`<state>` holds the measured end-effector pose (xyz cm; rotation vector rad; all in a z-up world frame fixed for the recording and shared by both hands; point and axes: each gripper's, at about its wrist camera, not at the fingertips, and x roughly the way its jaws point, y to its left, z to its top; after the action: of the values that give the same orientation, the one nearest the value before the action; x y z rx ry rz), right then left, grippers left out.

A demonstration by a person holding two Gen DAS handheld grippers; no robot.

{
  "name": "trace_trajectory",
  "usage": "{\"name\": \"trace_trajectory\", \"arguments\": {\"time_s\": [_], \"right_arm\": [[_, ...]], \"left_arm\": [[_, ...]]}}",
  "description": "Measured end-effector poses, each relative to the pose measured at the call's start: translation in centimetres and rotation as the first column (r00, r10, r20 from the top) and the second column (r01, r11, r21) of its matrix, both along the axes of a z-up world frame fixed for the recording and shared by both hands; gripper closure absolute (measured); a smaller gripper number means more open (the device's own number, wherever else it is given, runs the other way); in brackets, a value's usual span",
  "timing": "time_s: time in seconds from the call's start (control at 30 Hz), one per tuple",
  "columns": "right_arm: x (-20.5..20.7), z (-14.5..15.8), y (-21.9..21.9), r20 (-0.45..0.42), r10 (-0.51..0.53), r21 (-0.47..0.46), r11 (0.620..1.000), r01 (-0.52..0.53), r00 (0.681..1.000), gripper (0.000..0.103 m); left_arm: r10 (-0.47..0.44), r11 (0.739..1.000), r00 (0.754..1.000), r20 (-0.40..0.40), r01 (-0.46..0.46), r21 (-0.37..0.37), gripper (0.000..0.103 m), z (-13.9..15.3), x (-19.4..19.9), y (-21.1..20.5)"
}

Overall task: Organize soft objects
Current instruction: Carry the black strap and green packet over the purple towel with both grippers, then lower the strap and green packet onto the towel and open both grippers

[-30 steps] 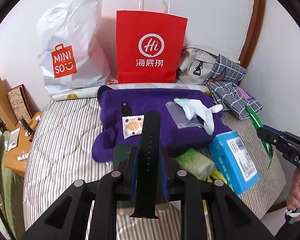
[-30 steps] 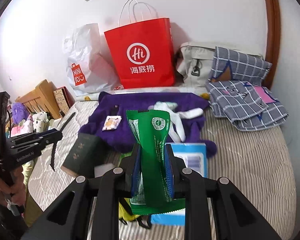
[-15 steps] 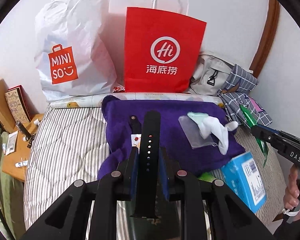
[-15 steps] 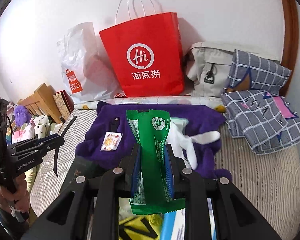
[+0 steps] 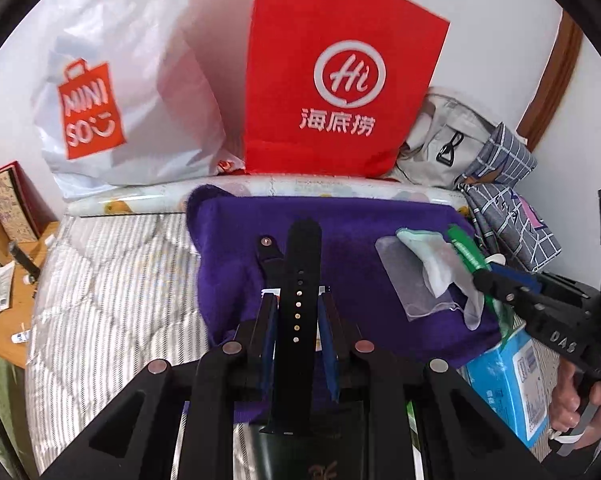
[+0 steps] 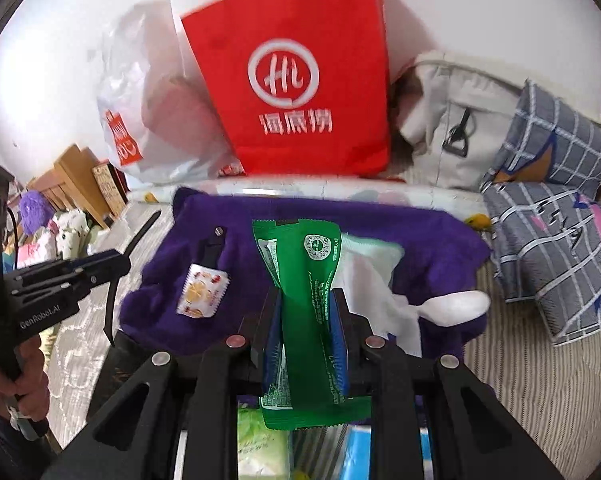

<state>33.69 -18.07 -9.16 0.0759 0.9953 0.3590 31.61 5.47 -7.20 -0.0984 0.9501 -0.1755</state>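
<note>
Two grippers clamp items: left gripper (image 5: 298, 320) black strap (image 5: 300, 280), right gripper (image 6: 306, 320) green packet (image 6: 304, 280).

Striped quilt (image 5: 112, 280) lies open on the left; red bag (image 5: 332, 80) and white bag (image 5: 120, 92) wall the back.

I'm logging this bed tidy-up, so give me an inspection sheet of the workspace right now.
Surface: striped bed, purple towel spread on it.
Job's things: black strap in left tongs; green packet in right tongs; second strap, sachet, white cloth on the towel.
Clutter: blue box, dark book.
Grippers: both shut on their loads.
Cables: nothing seen.
Surroundings: red bag, white bag, grey bag, checked bedding by the wall.
</note>
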Motion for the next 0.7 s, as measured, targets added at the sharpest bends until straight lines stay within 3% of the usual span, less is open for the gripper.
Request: {"name": "trace_trajectory", "arguments": {"time_s": [0.23,0.7], "right_arm": [[1.5,-2.5,0.6,-0.043,0.001,-0.024,1.0,-0.002,0.999,0.08],[2.0,-5.2,2.2,-0.101,0.025,-0.091,0.995,-0.034,0.995,0.078]], "left_arm": [[-0.031,0.999,0.999,-0.042,0.03,-0.029,0.083,-1.8,2.3,-0.9],[-0.068,0.998,0.988,-0.137,0.066,-0.019,0.083,-5.3,4.6,-2.7]]}}
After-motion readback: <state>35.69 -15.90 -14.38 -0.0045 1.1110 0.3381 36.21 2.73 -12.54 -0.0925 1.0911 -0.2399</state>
